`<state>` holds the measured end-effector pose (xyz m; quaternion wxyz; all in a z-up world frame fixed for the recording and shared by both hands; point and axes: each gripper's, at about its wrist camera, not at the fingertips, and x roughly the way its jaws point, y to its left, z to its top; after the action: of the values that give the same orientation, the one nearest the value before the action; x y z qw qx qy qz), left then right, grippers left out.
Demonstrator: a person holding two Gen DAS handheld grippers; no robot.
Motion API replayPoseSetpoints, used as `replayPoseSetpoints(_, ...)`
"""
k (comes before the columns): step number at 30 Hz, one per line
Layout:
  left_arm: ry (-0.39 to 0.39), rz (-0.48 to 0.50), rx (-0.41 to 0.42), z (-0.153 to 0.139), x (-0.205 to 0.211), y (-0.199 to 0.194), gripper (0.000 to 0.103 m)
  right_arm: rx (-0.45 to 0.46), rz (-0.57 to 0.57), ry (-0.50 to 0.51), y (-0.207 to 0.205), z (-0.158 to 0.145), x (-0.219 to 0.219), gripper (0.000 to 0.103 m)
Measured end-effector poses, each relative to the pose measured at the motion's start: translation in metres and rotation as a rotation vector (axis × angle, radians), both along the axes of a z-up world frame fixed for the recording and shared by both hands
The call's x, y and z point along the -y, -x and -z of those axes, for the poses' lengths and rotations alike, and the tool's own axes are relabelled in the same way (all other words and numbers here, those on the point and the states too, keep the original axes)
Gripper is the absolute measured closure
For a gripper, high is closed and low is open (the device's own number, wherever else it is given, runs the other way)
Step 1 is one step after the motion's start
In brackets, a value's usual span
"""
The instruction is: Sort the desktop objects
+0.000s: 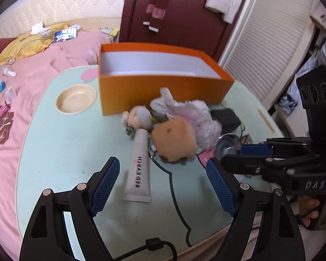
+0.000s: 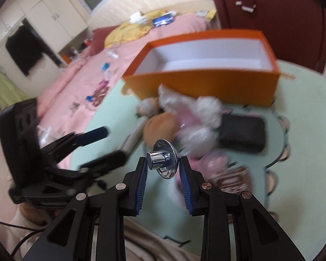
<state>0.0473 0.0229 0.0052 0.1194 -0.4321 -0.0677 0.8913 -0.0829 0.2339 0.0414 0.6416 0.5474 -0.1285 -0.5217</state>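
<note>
My left gripper [image 1: 163,184] is open above the pale green table [image 1: 65,152], with a white "RED EARTH" tube [image 1: 139,169] lying between and just beyond its fingers, untouched. Past the tube lies a pile: a brown plush [image 1: 173,139], a white fluffy plush [image 1: 184,111], a small doll figure [image 1: 137,117] and a black pouch [image 1: 226,117]. An open orange box [image 1: 158,80] stands behind the pile, with nothing visible inside. My right gripper [image 2: 163,161] is shut on a chrome knob with a disc [image 2: 160,159], held above the table's near side. That knob [image 1: 228,146] also shows at the right of the left wrist view.
A round cream recess [image 1: 76,100] is set in the table's left side. Brown cards [image 2: 234,178] lie near the table's right front. A pink bed [image 1: 32,76] with scattered small items runs along the left. A dark red door [image 1: 184,10] stands behind the box.
</note>
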Motion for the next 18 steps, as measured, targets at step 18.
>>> replayPoseSetpoints(18, 0.069, 0.036, 0.033, 0.011, -0.018, -0.004, 0.021, -0.103, 0.169, 0.039, 0.001, 0.000, -0.053, 0.042)
